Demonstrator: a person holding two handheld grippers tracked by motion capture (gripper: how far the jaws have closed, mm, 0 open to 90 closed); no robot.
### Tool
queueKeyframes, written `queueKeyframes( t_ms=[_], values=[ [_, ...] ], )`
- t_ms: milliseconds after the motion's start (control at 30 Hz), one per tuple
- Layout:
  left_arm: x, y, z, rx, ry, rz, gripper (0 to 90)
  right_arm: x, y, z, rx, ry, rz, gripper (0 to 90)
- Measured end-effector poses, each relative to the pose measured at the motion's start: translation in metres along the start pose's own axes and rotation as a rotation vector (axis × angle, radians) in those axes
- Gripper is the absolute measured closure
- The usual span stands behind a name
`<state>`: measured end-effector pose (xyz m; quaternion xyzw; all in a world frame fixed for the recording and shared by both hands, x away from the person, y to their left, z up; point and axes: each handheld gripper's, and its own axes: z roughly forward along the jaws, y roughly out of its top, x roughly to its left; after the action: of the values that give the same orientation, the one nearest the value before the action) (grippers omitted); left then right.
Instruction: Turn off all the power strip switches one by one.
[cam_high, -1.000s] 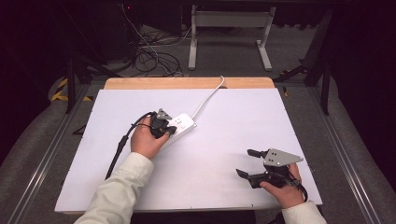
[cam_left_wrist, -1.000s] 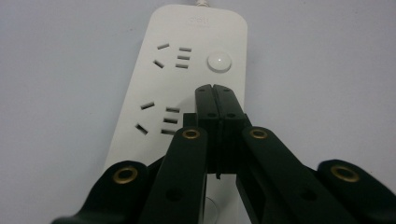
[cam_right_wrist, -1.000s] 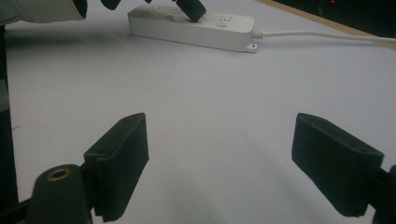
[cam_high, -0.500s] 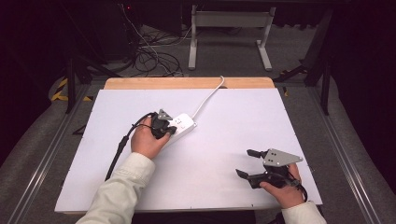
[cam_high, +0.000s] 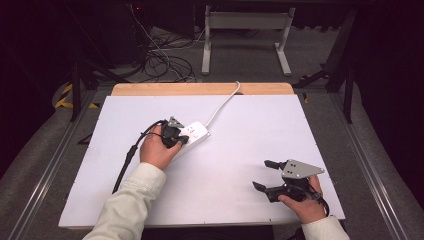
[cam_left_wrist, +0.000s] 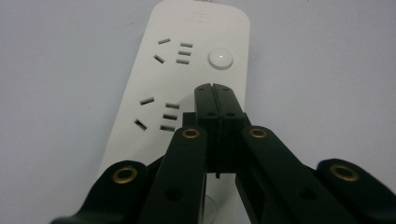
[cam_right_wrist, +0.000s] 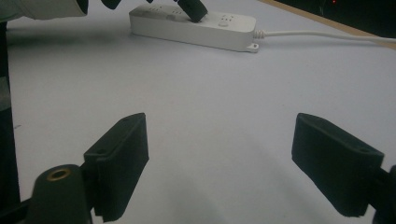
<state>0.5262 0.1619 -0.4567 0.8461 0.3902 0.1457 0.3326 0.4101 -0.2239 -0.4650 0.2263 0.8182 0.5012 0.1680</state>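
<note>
From the high view, I had my left gripper over the near end of the white power strip, which lay on the white table sheet with its cord running off the far edge. My right gripper rested low near the sheet's right front corner, well apart from the strip.

In the left gripper view, my jaws were pressed together with nothing between them, the tips just short of the strip's round button. No plug sat in any socket. I judged the button press as the step in hand, not yet done.

In the right gripper view, my jaws stood wide apart and empty over bare sheet, the strip far off. No containers were on the table.
</note>
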Motion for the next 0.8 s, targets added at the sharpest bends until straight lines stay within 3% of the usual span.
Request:
queueKeyframes(
  t_ms=[133, 233, 300, 367, 633, 800],
  values=[
    [-0.002, 0.001, -0.003, -0.020, 0.039, 0.027, 90.0, 0.000, 0.001, 0.000, -0.006, -0.002, 0.001, 19.5],
    [-0.005, 0.003, -0.011, -0.103, -0.013, 0.011, 90.0, 0.001, 0.001, 0.000, -0.007, 0.000, -0.005, 19.5],
    [-0.007, 0.006, -0.014, -0.128, -0.033, 0.008, 90.0, 0.000, 0.001, 0.000, -0.004, -0.001, -0.002, 19.5],
    [-0.009, 0.008, -0.018, -0.140, -0.049, 0.005, 90.0, 0.000, 0.000, 0.000, -0.005, -0.001, 0.000, 19.5],
    [-0.004, 0.008, -0.025, -0.162, -0.035, 0.020, 90.0, 0.000, 0.001, -0.001, -0.008, -0.003, -0.001, 19.5],
    [-0.003, 0.010, -0.027, -0.178, -0.048, 0.012, 90.0, 0.000, 0.001, -0.001, -0.007, -0.002, -0.001, 19.5]
  ],
)
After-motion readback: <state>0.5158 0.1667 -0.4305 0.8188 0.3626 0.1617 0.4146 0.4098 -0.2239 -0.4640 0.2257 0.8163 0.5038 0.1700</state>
